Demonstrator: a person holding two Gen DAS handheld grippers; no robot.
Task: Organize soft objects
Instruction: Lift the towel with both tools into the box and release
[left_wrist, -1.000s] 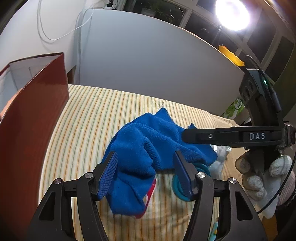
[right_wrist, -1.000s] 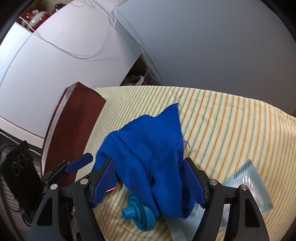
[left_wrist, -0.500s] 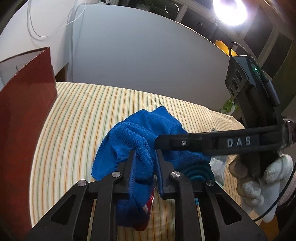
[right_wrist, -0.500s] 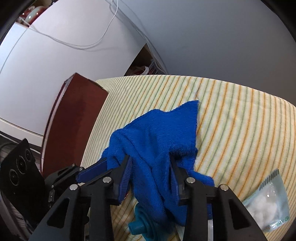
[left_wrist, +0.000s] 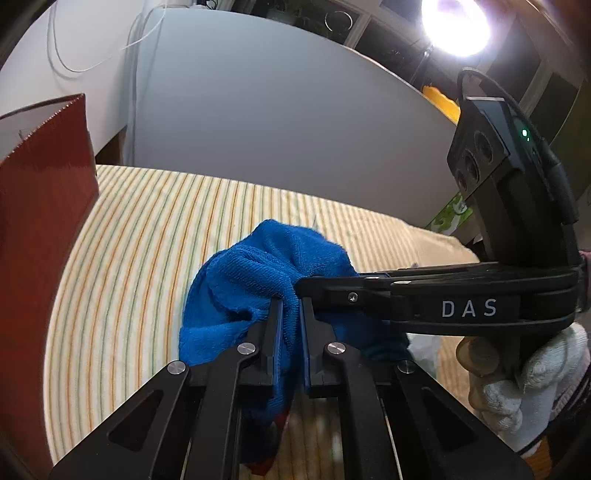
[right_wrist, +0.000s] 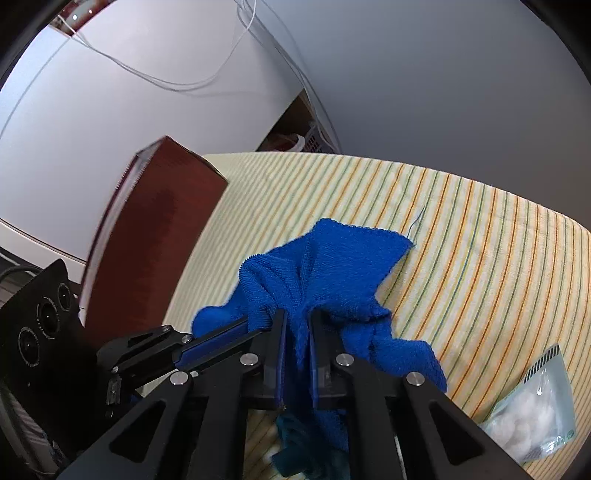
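Left wrist view: our left tongs (left_wrist: 290, 317) and right tongs (right_wrist: 295, 328) both pinch the crumpled blue terry cloth (left_wrist: 258, 280) on the yellow-striped tabletop (left_wrist: 147, 236); a red-brown cardboard box (left_wrist: 40, 177) stands at nine o'clock, grey wall panel (left_wrist: 280, 122) at twelve.

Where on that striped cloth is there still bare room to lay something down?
The widest bare stretch of the striped cloth runs from the blue towel back to the grey wall. A narrower strip lies between the towel and the red-brown box. It is crowded near the cameras: both grippers pinch the towel, with a bag of cotton balls and a teal object beside and beneath it.
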